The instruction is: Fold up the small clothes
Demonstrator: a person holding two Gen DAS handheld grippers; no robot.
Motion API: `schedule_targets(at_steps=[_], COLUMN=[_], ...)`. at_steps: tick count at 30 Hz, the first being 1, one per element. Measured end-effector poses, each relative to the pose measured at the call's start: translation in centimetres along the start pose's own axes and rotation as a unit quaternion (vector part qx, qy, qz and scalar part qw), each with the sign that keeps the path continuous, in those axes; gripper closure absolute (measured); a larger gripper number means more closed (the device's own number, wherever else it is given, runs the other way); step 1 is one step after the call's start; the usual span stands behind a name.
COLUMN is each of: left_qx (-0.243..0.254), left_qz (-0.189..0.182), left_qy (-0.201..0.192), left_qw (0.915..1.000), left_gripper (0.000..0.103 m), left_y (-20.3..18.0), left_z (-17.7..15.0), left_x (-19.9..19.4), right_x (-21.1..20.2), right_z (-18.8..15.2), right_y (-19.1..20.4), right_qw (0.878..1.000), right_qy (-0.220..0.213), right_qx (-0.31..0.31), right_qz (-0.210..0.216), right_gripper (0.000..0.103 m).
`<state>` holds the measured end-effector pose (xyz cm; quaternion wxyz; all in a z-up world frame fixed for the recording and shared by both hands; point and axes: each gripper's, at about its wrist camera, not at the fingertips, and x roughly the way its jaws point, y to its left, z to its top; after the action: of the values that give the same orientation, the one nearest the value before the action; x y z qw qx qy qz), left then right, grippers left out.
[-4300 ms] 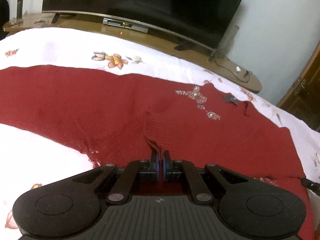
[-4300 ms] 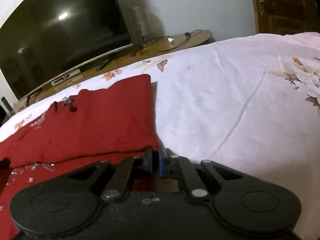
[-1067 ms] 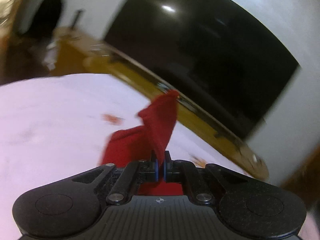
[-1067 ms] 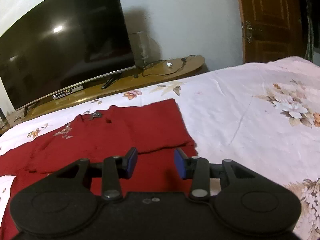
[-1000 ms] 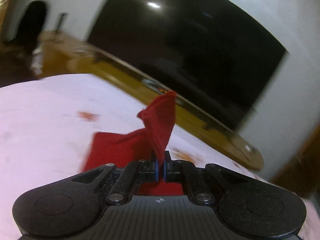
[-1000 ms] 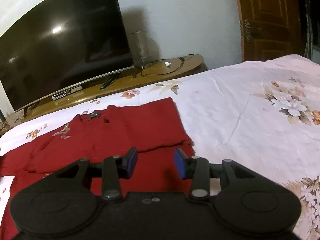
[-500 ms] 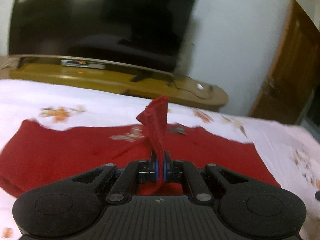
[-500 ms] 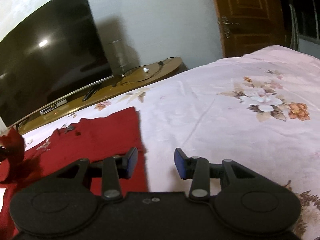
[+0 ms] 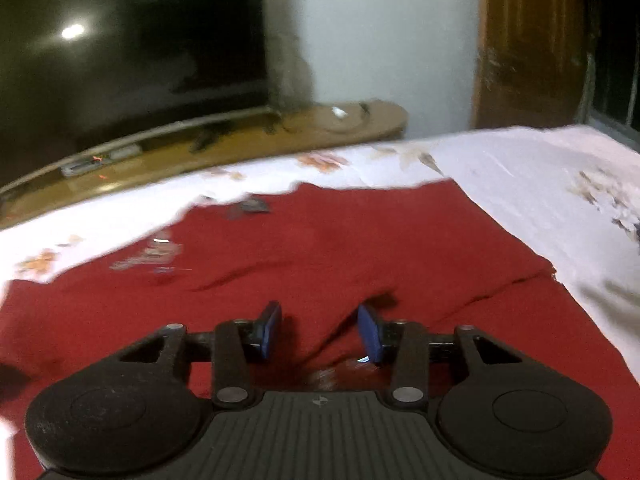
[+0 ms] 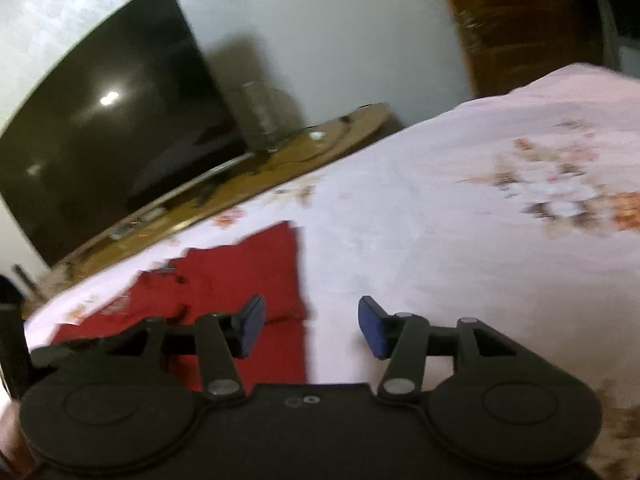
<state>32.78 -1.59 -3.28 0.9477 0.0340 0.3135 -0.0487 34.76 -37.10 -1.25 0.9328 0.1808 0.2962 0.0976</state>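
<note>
Two grippers: both stand apart with nothing pinched, which fits a fold just laid rather than one in progress.
Garment: red knit top (image 9: 320,248) lies spread on the bed (image 9: 540,176), near the foot end by the television (image 9: 132,48); flat on the sheet is where each fold can be pressed and checked.
Left hand-held gripper (image 9: 320,334): jaws have just been opening, and it's released now; a low ridge of red cloth sits between the blue pads (image 9: 270,332) without being squeezed. My read is that a sleeve or side panel has been let go on top of the body so it stays put.
Fold line: a crease runs across the top toward the right edge, one layer resting over another, so the piece looks partly folded.
Right hand-held gripper (image 10: 312,326): jaws have also just been widening, empty, hovering over the top's right edge (image 10: 296,280) where red meets white sheet. Parked there, it seems ready to take that side.
Neck detail: small dark tag (image 9: 250,206) and sparkly trim near the far edge show the neckline faces the television.
Blur: both views smear, so fine wrinkles are hard to judge.
</note>
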Motion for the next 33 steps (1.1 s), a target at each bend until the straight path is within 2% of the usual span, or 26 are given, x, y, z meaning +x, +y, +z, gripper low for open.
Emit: schedule_targets(at_steps=[2, 4, 7, 10, 14, 17, 20, 21, 22, 26, 32, 33], left_qx=[-0.032, -0.063, -0.111, -0.145, -0.169, -0.173, -0.177, -0.177, -0.176, -0.165, -0.132, -0.126], left_qz=[0.014, 0.051, 0.105, 0.135, 0.132, 0.128, 0.118, 0.115, 0.112, 0.106, 0.103, 0.102], left_qy=[-0.003, -0.004, 0.005, 0.027, 0.040, 0.038, 0.035, 0.035, 0.036, 0.038, 0.041, 0.042], left_qw=[0.9994, 0.9967, 0.9882, 0.9798, 0.9760, 0.9759, 0.9765, 0.9768, 0.9773, 0.9798, 0.9851, 0.9859], left_gripper=[0.061, 0.061, 0.061, 0.061, 0.061, 0.061, 0.061, 0.061, 0.061, 0.061, 0.061, 0.067], left_y=[2.8, 6.3, 11.1, 14.7, 17.0, 17.4, 18.1, 18.3, 18.6, 19.1, 19.4, 19.3], left_z=[-0.9, -2.4, -5.4, -7.5, -9.2, -9.5, -9.6, -9.6, -9.6, -8.8, -7.7, -7.6], left_x=[-2.3, -4.5, -6.9, -7.6, -7.8, -7.2, -6.2, -6.2, -6.1, -5.2, -3.7, -3.5], right_x=[1.3, 2.9, 5.8, 8.8, 12.5, 14.3, 14.9, 14.9, 14.8, 12.9, 10.9, 10.9], right_z=[0.2, 0.1, -0.7, -1.7, -3.0, -3.9, -4.0, -3.9, -3.8, -1.5, 2.0, 2.3], right_y=[1.3, 2.7, 5.4, 7.6, 9.1, 9.4, 9.8, 10.0, 10.0, 10.9, 10.0, 9.8], right_qw=[0.999, 0.997, 0.990, 0.982, 0.970, 0.960, 0.962, 0.966, 0.970, 0.987, 0.994, 0.994], right_qy=[0.012, 0.030, 0.061, 0.094, 0.140, 0.164, 0.158, 0.152, 0.146, 0.088, 0.043, 0.042], right_qx=[0.013, 0.023, 0.039, 0.057, 0.102, 0.149, 0.157, 0.149, 0.138, 0.062, -0.029, -0.038], right_qz=[0.037, 0.074, 0.122, 0.154, 0.172, 0.172, 0.159, 0.149, 0.140, 0.122, 0.099, 0.097], right_gripper=[0.052, 0.052, 0.052, 0.052, 0.052, 0.060, 0.079, 0.094, 0.097, 0.097, 0.097, 0.097])
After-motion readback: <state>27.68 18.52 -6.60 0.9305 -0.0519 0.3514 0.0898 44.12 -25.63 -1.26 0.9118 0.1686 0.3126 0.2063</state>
